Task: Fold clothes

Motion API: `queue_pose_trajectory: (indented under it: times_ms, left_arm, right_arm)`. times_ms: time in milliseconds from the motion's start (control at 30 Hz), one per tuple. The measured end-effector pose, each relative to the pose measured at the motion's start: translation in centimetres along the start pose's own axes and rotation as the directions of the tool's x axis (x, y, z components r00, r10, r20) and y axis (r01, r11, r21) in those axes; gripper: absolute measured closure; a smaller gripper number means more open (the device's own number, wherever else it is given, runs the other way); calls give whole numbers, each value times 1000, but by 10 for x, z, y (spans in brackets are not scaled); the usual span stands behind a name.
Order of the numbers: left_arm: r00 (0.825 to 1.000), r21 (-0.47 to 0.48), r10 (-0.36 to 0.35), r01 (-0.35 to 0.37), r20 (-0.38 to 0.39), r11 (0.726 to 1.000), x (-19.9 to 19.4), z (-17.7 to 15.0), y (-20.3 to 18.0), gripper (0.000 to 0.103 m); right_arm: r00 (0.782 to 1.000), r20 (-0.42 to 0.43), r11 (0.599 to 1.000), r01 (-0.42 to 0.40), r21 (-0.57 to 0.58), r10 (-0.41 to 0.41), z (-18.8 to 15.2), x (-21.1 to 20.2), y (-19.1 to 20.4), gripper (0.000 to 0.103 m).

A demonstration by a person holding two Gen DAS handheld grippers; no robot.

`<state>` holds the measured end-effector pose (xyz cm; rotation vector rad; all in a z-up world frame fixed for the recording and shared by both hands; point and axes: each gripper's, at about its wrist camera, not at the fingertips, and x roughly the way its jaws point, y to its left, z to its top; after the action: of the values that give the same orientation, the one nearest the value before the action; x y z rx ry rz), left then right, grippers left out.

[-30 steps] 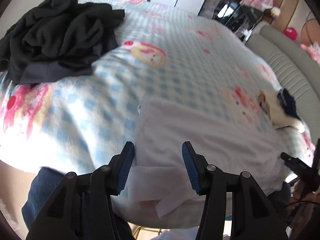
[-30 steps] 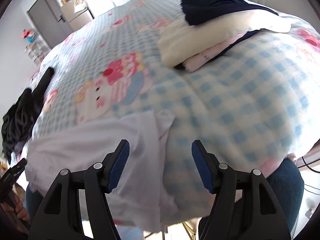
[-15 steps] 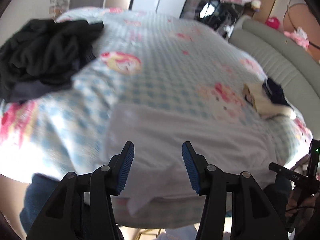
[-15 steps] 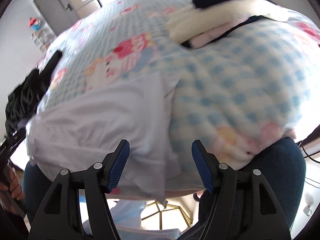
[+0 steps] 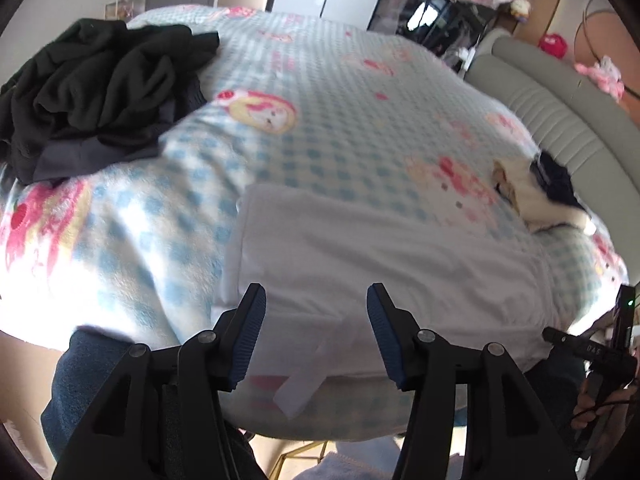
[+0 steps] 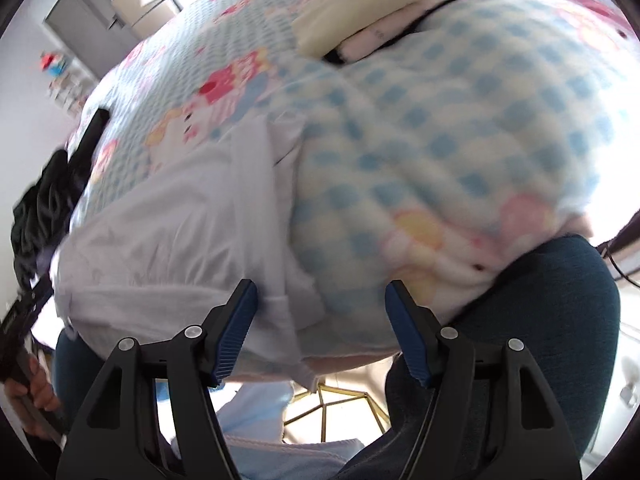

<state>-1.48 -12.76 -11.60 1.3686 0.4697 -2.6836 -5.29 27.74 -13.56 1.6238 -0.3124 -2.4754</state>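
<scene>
White garment [image 5: 380, 264] spread flat over checked blanket [image 5: 320, 120], strap dangling at 6 o'clock, black clothes pile [image 5: 100, 92] at 10 o'clock, left gripper [image 5: 316, 332] and right gripper [image 6: 322, 332] both released, gripping nothing

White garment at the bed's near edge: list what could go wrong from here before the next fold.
1. The white garment overhangs the bed edge, its strap dangling; a careless tug could slide it off the checked blanket.
2. Both the left hand-held gripper and the right hand-held gripper are open above the hem; closing may also pinch the blanket.
3. Wrinkles near the hem could get folded in.
</scene>
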Motion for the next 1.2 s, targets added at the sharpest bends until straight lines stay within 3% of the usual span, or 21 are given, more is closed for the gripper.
queue_pose_trajectory:
  times_ms: [67,167,267,333,433,533,633,700,867,1000,1200]
  left_arm:
    - [996,-22,79,-80,-33,997,3,3,9,48]
    - [996,-35,88,-87,28,996,-17,14,16,48]
    - [997,-9,-23,23,69,1000,-31,22,3,48]
    - [997,56,-66,64,44,996,-23,20,-19,48]
    - [1000,141,-15,16,-3,990,-3,13,-47,50]
    - [996,127,-54,62,-64,990,15,7,-50,50]
    - [992,121,43,-29,-119,992,27,4,-41,50]
    - [992,120,62,-49,-108,992,18,5,-37,50]
    - [997,144,-63,70,-52,987,-4,11,-57,50]
    - [988,177,-114,132,-107,975,21,11,-89,50]
    - [961,181,-196,232,-195,956,52,0,-127,50]
  right_arm:
    - [1000,-7,999,27,-22,-27,-2,3,4,35]
    - [998,12,998,55,5,-55,0,-14,-2,35]
    - [997,68,999,47,7,-48,7,-33,-5,34]
    - [997,68,1000,-23,13,22,14,-33,-6,32]
    - [996,19,996,-89,15,88,20,-15,0,33]
    - [994,-13,994,-110,2,110,20,0,6,32]
    - [996,-35,996,-88,0,88,16,10,4,35]
    - [996,-36,997,-79,26,80,14,11,-4,35]
    - [993,-12,993,-114,37,114,20,-1,-15,33]
    - [965,-45,965,-255,63,258,24,18,-7,33]
    - [967,-72,970,-245,6,245,19,41,11,27]
